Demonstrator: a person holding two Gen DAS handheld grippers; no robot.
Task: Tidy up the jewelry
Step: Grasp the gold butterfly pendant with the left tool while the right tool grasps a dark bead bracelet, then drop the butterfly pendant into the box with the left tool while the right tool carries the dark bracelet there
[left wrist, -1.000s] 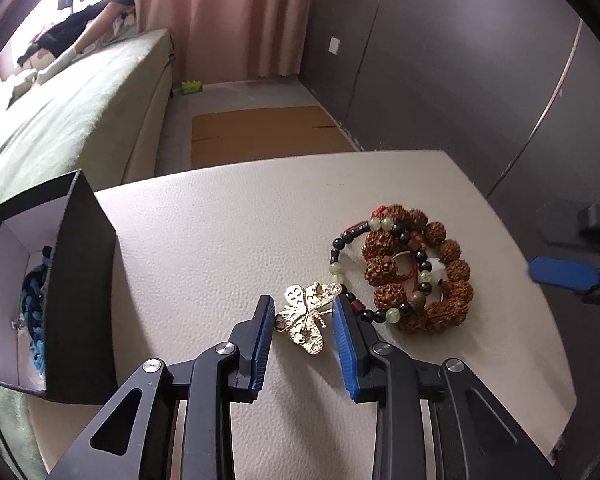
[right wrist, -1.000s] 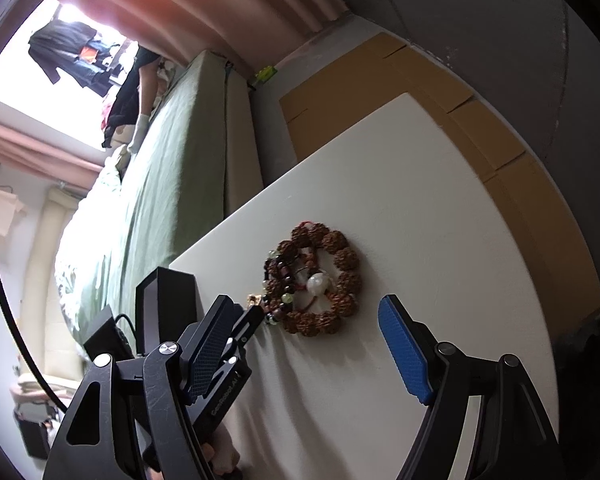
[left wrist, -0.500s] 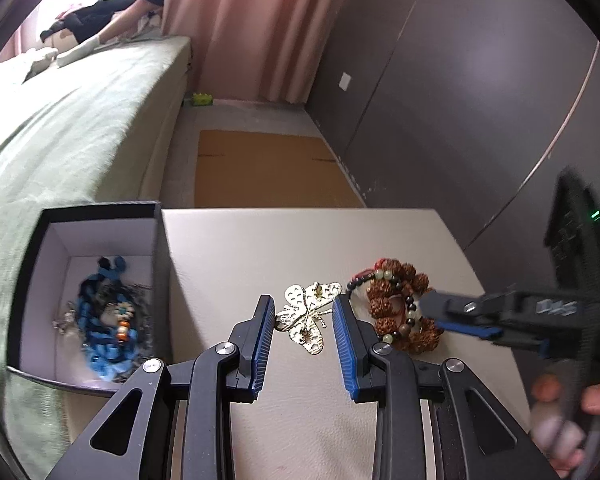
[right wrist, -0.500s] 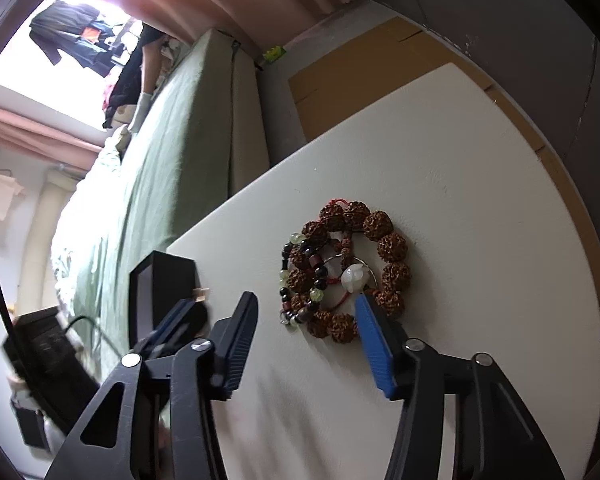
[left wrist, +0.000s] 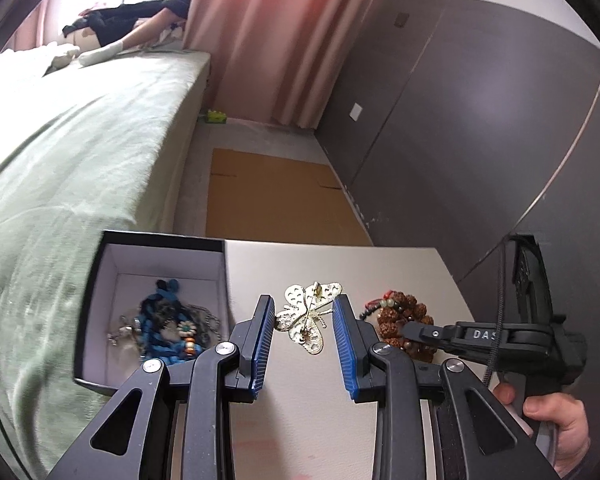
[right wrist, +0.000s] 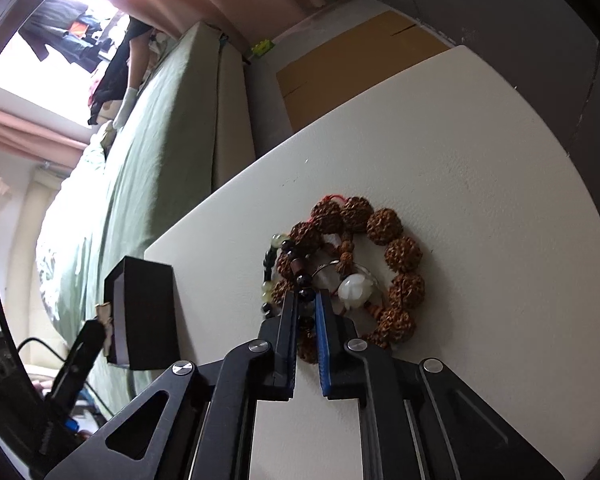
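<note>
A second on, the right gripper [right wrist: 307,304] has gone from wide apart to pinched onto the dark-bead strand at the heap's near-left edge, and the black jewelry box [left wrist: 100,280], seen side-on before, now shows its white inside from the left wrist view. There it sits at 9 o'clock, holding a blue beaded piece [left wrist: 160,320]. The left gripper [left wrist: 303,338] holds the gold butterfly brooch [left wrist: 306,316] between its blue pads, partly apart and clamped on it, in front of the white table [left wrist: 340,264]. The brooch's pin and long axis run from 6 toward 12 o'clock, away from the camera, wings spread toward 10 and 2. At 3 o'clock lies the heap of brown seed-bead bracelets [left wrist: 400,316], the person's hand [left wrist: 556,424] at 4. Beyond the table: a green-covered bed [left wrist: 80,152] at 10 o'clock, flat cardboard [left wrist: 268,196] on the floor at 12, pink curtains [left wrist: 268,40], grey wall panels [left wrist: 480,140] at 2.
</note>
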